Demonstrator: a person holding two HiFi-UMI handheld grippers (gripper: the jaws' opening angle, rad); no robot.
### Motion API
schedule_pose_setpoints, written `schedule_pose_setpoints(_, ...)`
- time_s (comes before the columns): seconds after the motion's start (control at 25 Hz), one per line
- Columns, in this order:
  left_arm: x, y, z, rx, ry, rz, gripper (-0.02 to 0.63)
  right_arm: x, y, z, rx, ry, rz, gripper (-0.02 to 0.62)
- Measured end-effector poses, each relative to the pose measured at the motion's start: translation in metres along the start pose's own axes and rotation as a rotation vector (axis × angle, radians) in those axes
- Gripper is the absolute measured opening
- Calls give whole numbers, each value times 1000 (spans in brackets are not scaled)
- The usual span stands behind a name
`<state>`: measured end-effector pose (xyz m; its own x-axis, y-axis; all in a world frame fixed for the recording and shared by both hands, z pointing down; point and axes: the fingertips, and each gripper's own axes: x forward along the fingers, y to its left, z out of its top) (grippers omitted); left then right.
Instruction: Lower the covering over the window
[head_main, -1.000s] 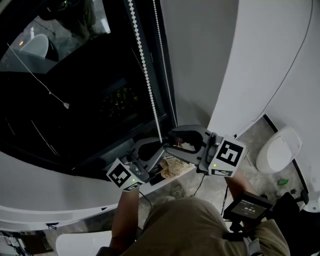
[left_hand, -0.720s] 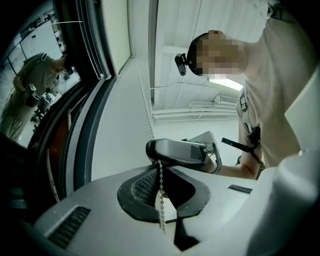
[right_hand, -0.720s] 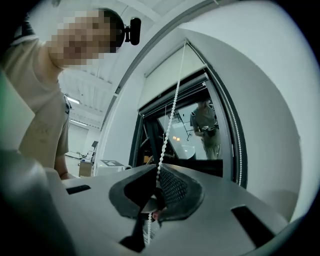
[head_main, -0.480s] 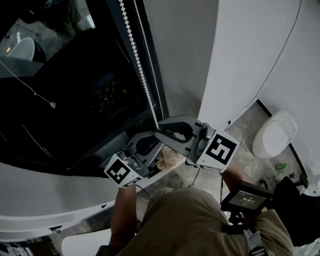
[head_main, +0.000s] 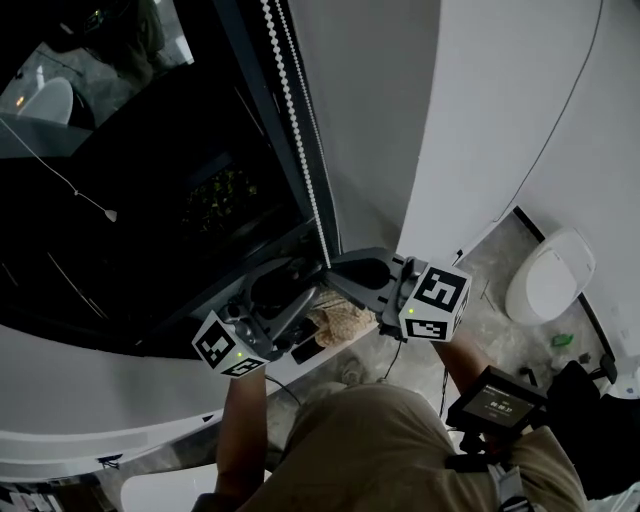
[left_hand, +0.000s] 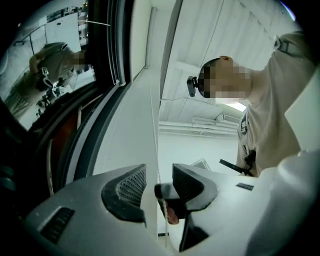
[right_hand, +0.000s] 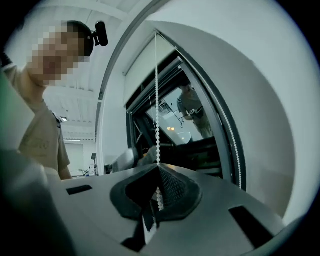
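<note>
A white bead chain (head_main: 298, 130) hangs in two strands down the right side of the dark window (head_main: 150, 150). My right gripper (head_main: 330, 268) is shut on one strand at its lower end; in the right gripper view the beads (right_hand: 156, 100) run straight down into the closed pads (right_hand: 172, 192). My left gripper (head_main: 305, 292) sits just below and to the left. Its jaws have just been opening and stand apart, with the chain (left_hand: 159, 150) running free between the ribbed pads (left_hand: 131, 186). A pale blind (right_hand: 145, 65) covers only the window's top.
A white curved wall (head_main: 480, 120) rises right of the window frame. A white toilet (head_main: 550, 285) stands on the floor at the right, and a crumpled brown thing (head_main: 345, 320) lies under the grippers. A small black device (head_main: 497, 398) hangs at the person's waist.
The right gripper, wide open a second ago, has closed on the chain and sunk a little. The left gripper, then shut at the chain, has opened.
</note>
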<state>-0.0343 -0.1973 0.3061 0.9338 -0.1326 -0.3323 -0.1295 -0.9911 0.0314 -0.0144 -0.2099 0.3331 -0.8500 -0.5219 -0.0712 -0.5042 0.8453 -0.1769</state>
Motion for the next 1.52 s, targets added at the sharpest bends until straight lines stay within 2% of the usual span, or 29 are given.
schedule_pose_setpoints(0.12, 24, 1, 21, 53, -8, 9, 156, 3, 7, -3, -8, 3, 18, 6)
schedule_pose_setpoints(0.2, 38, 4, 20, 87, 46, 34, 155, 5, 11, -2, -6, 2, 30, 6)
schedule_pose_setpoints(0.28, 44, 3, 16, 100, 88, 37, 34, 6, 15, -1, -23, 2, 39, 6)
schedule_pose_setpoints(0.4, 36, 3, 17, 70, 46, 40, 25, 1, 25, -5, -127, 40, 95, 10)
schedule_pose_setpoints(0.48, 26, 8, 15, 71, 33, 66, 25, -5, 33, -5, -127, 48, 162, 109)
schedule_pose_setpoints(0.56, 22, 8, 0, 84, 75, 74, 23, -11, 32, 8, -100, -3, 170, 144)
schedule_pose_setpoints(0.76, 29, -16, -46, 39, 163, 10, 24, -14, 14, 46, -99, -138, 50, 141)
schedule_pose_setpoints(0.8, 30, -20, -49, 33, 164, 3, 23, -13, 14, 49, -107, -145, 41, 126)
schedule_pose_setpoints(0.88, 30, -24, -50, 36, 164, 2, 24, -12, 16, 50, -132, -143, 25, 38)
schedule_pose_setpoints(0.92, 29, -25, -49, 51, 171, 1, 25, -11, 17, 50, -146, -139, 15, 15)
schedule_pose_setpoints(1.0, 22, -25, -47, 91, 189, -17, 25, -11, 17, 49, -165, -133, -8, 9)
schedule_pose_setpoints(1.04, 16, -24, -44, 96, 179, -31, 27, -10, 15, 48, -160, -131, -13, 9)
schedule_pose_setpoints(1.12, 5, -16, -23, 64, 97, -40, 148, -8, 13, 37, -118, -111, 4, 8)
schedule_pose_setpoints(1.2, 3, -6, 7, 51, 14, -24, 152, 0, 15, 13, -78, -54, 35, 8)
schedule_pose_setpoints(1.24, 7, -3, 18, 64, -2, -15, 152, 3, 16, 1, -57, -31, 51, 8)
schedule_pose_setpoints(1.36, 30, 0, 32, 121, 24, 4, 152, 5, 20, -11, -37, -15, 69, 8)
schedule_pose_setpoints(1.44, 37, 0, 32, 134, 42, 7, 36, 5, 20, -10, -62, -5, 66, 8)
schedule_pose_setpoints(1.52, 36, -1, 31, 123, 32, 13, 21, 4, 21, -11, -93, 16, 80, 9)
